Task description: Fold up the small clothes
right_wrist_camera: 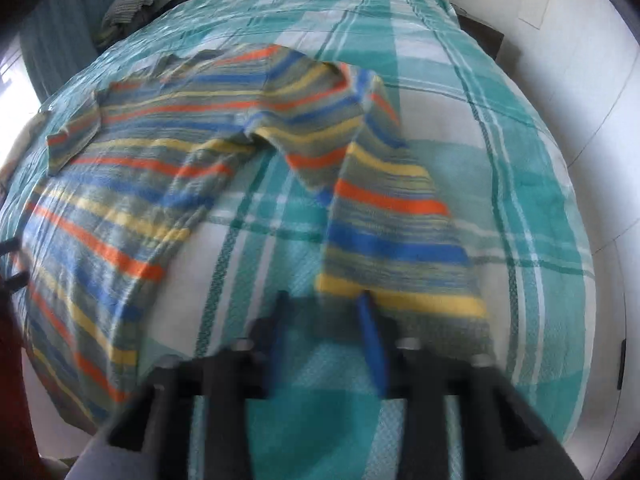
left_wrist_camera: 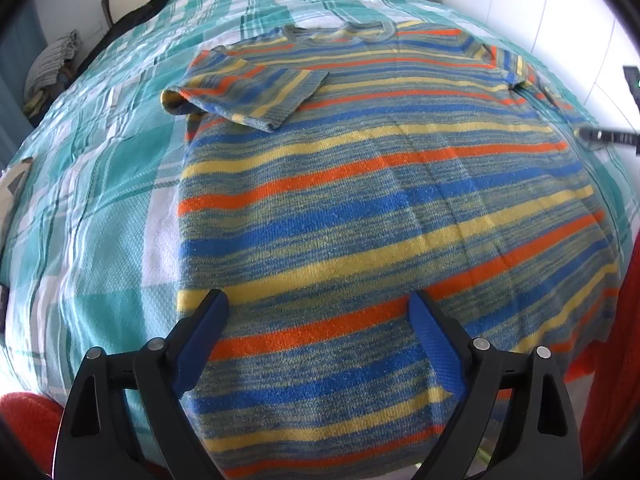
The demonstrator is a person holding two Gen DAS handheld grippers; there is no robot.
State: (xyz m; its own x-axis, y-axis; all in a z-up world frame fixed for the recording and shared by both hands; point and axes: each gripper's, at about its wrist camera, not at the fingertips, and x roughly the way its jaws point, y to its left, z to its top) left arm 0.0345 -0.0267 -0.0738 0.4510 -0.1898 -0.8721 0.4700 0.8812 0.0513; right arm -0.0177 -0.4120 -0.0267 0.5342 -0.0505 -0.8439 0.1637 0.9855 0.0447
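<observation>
I see a fuzzy, matt knit striped sweater [left_wrist_camera: 380, 208] lying on a woven, crinkled checked bedspread [left_wrist_camera: 92, 208], and my left gripper [left_wrist_camera: 318, 340] has matt black plastic arms with ribbed blue pads [left_wrist_camera: 434, 340].

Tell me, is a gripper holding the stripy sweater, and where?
It cannot be told: the right gripper meets the sweater sleeve's cuff, but the picture is blurred. The left gripper holds nothing.

Bed [left_wrist_camera: 100, 200] under teal-and-white plaid cover, striped knit sweater [left_wrist_camera: 380, 208] spread flat upon it.
</observation>
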